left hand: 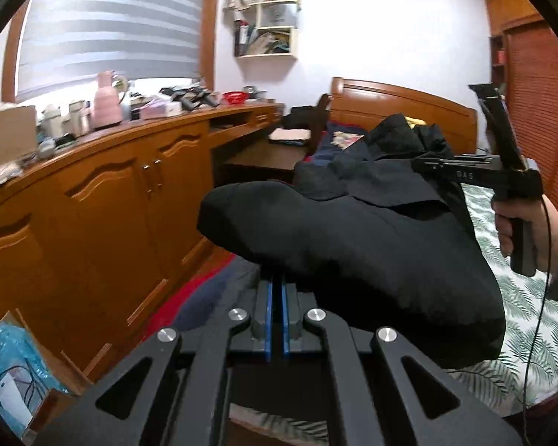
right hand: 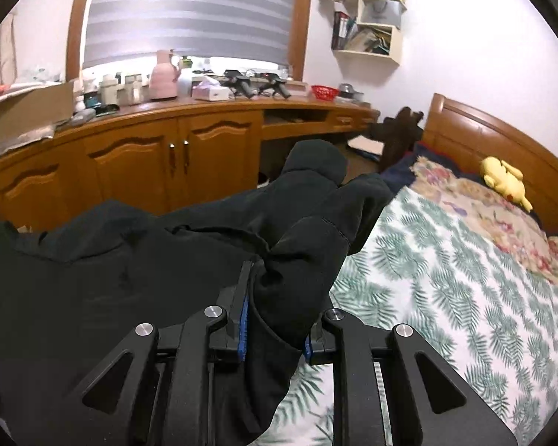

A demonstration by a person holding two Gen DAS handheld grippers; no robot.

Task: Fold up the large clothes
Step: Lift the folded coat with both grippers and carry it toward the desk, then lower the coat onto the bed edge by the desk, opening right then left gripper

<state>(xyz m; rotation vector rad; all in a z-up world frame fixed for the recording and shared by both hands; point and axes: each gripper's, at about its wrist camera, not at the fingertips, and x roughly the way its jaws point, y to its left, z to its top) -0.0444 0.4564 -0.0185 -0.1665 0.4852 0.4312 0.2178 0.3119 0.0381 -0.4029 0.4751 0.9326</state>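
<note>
A large black garment (left hand: 353, 245) hangs bunched in the air between my two grippers, above the edge of a bed with a leaf-print sheet (left hand: 520, 304). In the left wrist view my left gripper (left hand: 277, 286) has its blue pads pressed together, and the cloth starts right at their tips. To the right a hand holds my right gripper (left hand: 424, 165), whose tip is buried in the cloth. In the right wrist view my right gripper (right hand: 279, 297) is shut on a thick fold of the black garment (right hand: 130, 260). One blue pad (right hand: 243, 319) shows; the other finger is mostly covered.
A long wooden cabinet (right hand: 175, 163) with a cluttered top runs along the far side below a window blind. The wooden headboard (right hand: 502, 137), a yellow plush toy (right hand: 502, 180) and a floral blanket (right hand: 483, 215) lie at the bed's head. A cardboard box (left hand: 15, 356) sits on the floor, lower left.
</note>
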